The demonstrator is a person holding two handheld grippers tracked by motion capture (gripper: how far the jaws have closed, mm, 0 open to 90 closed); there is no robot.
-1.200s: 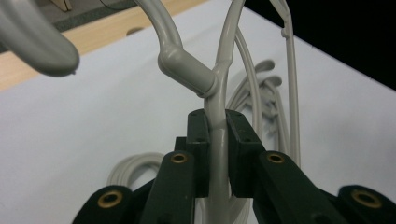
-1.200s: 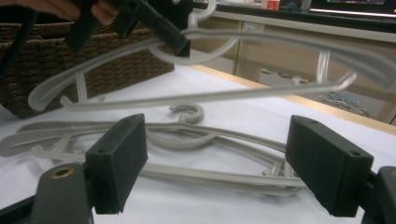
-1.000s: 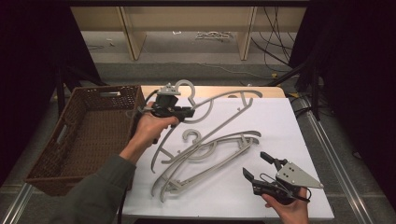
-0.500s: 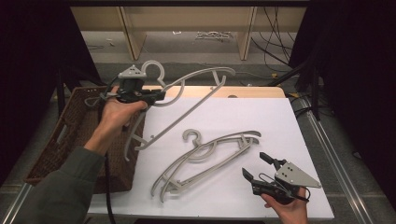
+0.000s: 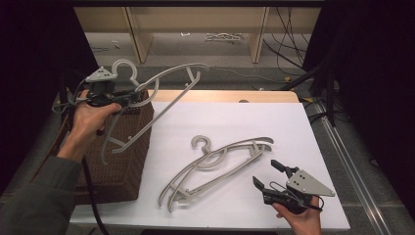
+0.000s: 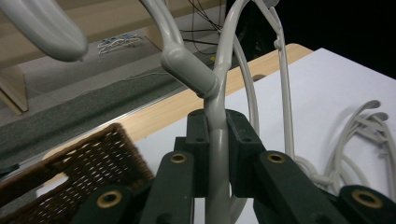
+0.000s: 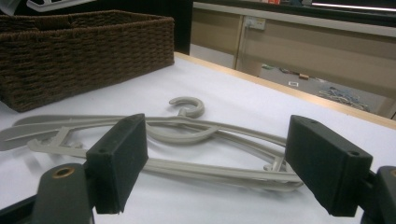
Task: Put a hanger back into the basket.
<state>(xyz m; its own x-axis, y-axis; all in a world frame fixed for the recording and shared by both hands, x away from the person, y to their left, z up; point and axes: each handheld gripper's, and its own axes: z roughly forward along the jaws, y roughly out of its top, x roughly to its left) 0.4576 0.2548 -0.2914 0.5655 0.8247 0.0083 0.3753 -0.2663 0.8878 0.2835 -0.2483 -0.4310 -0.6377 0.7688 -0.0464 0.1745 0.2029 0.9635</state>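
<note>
My left gripper (image 5: 136,96) is shut on a grey plastic hanger (image 5: 166,78) and holds it in the air above the near corner of a brown wicker basket (image 5: 120,169). In the left gripper view the pads (image 6: 198,140) clamp one thin bar of the hanger (image 6: 187,65) just below its neck. More grey hangers (image 5: 218,159) lie stacked on the white table top (image 5: 235,117), hook pointing away. My right gripper (image 5: 266,172) rests open at the front right, apart from them. In the right gripper view its jaws (image 7: 215,158) stand wide with the stacked hangers (image 7: 187,128) lying beyond.
The basket (image 7: 84,51) stands at the table's left edge, its woven rim (image 6: 93,163) below my left jaws. A wooden strip (image 5: 220,95) runs along the table's far edge. Wooden shelving (image 5: 195,29) and cables (image 5: 284,34) sit on the floor behind.
My left hand has carried the hanger up and to the left, from over the table's middle to above the basket. The right gripper has stayed still.
</note>
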